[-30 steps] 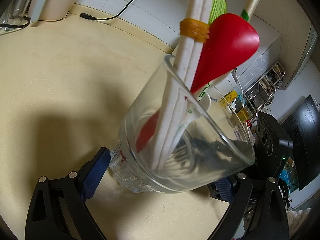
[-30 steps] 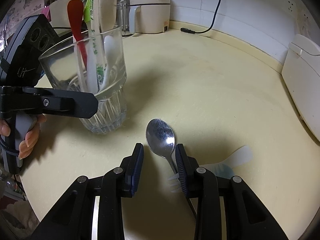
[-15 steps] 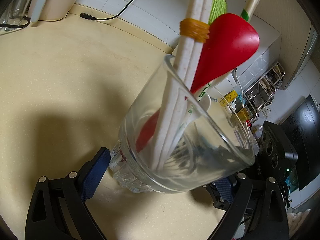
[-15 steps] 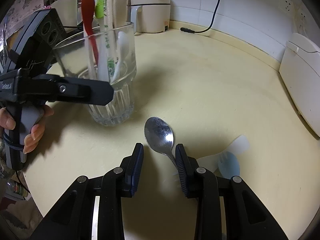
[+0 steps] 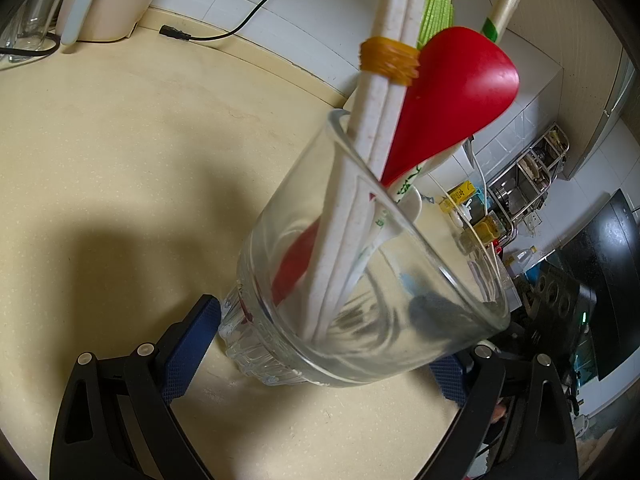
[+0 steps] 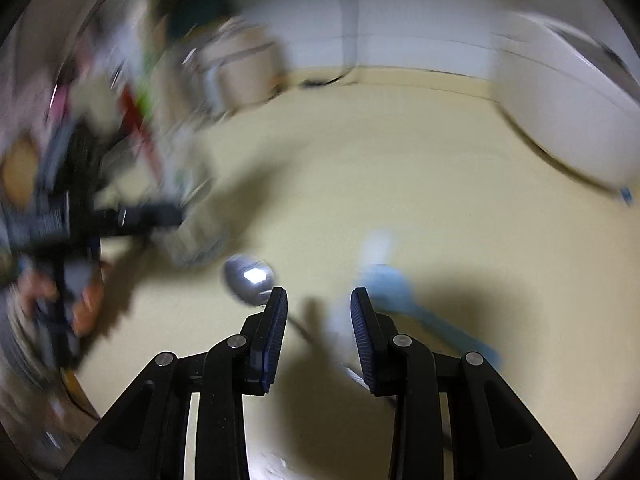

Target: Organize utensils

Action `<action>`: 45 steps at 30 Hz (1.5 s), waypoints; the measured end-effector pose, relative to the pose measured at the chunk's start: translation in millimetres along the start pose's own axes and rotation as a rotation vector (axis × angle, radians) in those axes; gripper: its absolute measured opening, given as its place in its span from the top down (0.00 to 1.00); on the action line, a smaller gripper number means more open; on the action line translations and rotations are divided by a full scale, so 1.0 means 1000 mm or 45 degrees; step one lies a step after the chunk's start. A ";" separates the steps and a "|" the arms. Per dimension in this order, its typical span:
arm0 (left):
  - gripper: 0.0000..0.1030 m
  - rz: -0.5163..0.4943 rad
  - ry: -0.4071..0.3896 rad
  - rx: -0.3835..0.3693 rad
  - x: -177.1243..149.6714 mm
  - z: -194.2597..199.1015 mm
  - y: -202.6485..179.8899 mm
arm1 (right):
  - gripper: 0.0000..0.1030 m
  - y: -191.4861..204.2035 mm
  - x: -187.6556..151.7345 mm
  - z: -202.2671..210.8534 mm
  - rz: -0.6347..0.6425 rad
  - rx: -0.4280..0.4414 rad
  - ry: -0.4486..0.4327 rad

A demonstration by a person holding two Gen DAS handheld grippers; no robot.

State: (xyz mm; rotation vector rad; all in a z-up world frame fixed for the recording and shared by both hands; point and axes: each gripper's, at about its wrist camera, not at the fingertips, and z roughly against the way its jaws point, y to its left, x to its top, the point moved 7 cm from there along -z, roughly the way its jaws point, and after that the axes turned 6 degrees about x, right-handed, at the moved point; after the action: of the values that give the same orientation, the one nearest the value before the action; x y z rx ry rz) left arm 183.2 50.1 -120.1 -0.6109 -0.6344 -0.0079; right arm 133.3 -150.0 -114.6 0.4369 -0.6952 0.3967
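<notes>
My left gripper (image 5: 320,340) is shut on the base of a clear glass (image 5: 360,280), which stands on the beige counter (image 5: 120,140). Inside it are a red spoon (image 5: 460,92), white chopsticks (image 5: 384,120) bound by a yellow rubber band (image 5: 390,60), and white utensils. The right wrist view is blurred by motion. My right gripper (image 6: 319,294) hangs open over the counter with nothing between its pads. A metal spoon (image 6: 250,280) lies just left of its left finger. A light blue plastic utensil (image 6: 392,284) lies by its right finger. The glass (image 6: 192,208) and left gripper (image 6: 140,216) appear smeared at the left.
A cream appliance (image 5: 108,0) and a black power cord (image 5: 240,28) sit at the back by the tiled wall. A white appliance (image 6: 560,100) stands at the right of the counter. A person's hand (image 6: 84,308) holds the left gripper. A dish rack (image 5: 528,176) stands far off.
My right gripper has swung sideways and rolled, so the metal spoon now lies left of its jaws instead of between them. The left gripper and glass have stayed put.
</notes>
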 end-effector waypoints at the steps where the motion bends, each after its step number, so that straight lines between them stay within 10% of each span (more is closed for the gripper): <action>1: 0.06 0.000 0.000 0.000 0.000 0.000 0.000 | 0.68 -0.015 0.001 0.012 -0.089 0.007 -0.045; 10: 0.06 0.000 0.000 0.000 0.000 0.000 0.000 | 0.68 -0.115 -0.012 0.083 -0.488 -0.133 -0.259; 23: 0.06 0.000 0.000 0.000 0.000 0.000 0.000 | 0.68 0.007 -0.001 -0.011 -0.319 0.368 0.032; 39: 0.06 0.000 0.000 0.000 0.000 0.000 0.000 | 0.70 -0.065 0.007 -0.003 -0.340 -0.103 0.021; 45: 0.06 0.000 0.000 0.000 0.000 0.000 0.000 | 0.68 -0.011 0.008 -0.002 -0.067 0.040 0.024</action>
State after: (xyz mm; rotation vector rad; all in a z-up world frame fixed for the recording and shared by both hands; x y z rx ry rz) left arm 183.3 49.9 -120.3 -0.6110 -0.6347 -0.0079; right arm 145.6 -156.4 -113.3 0.4797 -0.6583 0.3618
